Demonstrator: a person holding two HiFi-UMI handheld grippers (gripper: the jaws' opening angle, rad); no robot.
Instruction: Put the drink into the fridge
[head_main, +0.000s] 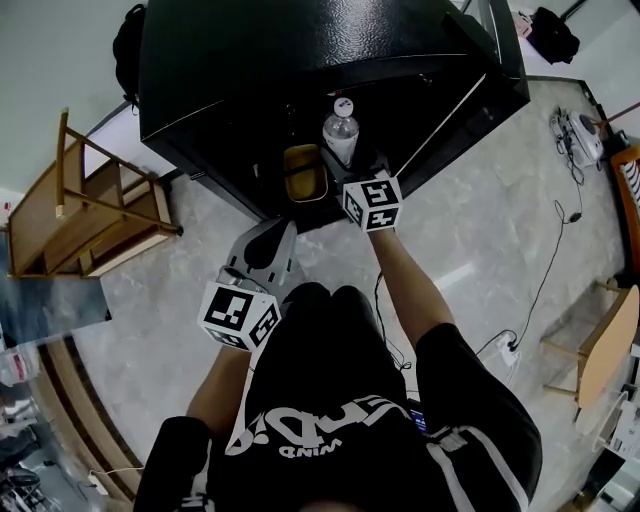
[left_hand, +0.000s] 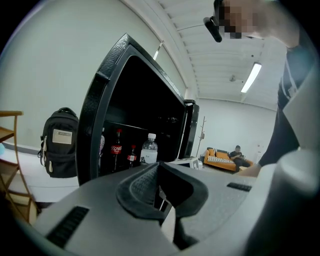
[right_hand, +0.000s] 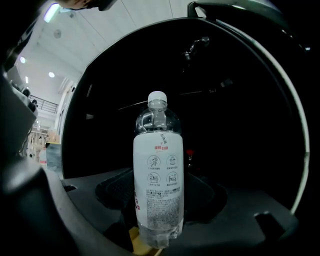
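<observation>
Firmly the right gripper (right_hand: 159, 210) pinches the water bottle (right_hand: 159, 170) low; the left gripper (left_hand: 159, 192) is closed, empty. With the fridge (head_main: 250, 60) just ahead of the fingers, the bottle should advance upright.

Floor (head_main: 480, 230): pale marbled stone, glossy.
Backpack (left_hand: 60, 142): black, upright against the white wall, a pale patch on its front pocket.
Wooden stand (head_main: 85, 200): light brown slatted frame at the left, on the floor.
Cola bottles (left_hand: 116, 150): two dark ones with red labels and red caps, upright, side by side.
Cable (head_main: 550, 260): black, trailing over the floor to a white power strip (head_main: 508, 347).
Sofa (left_hand: 220, 160): orange, far across the room, with a person (left_hand: 237, 154) seated on it.
Coat stand (left_hand: 202, 132): thin, upright, left of the sofa.
Ceiling light (left_hand: 251, 77): long bright strip.
Chair (head_main: 605, 350): wooden, at the right edge.
</observation>
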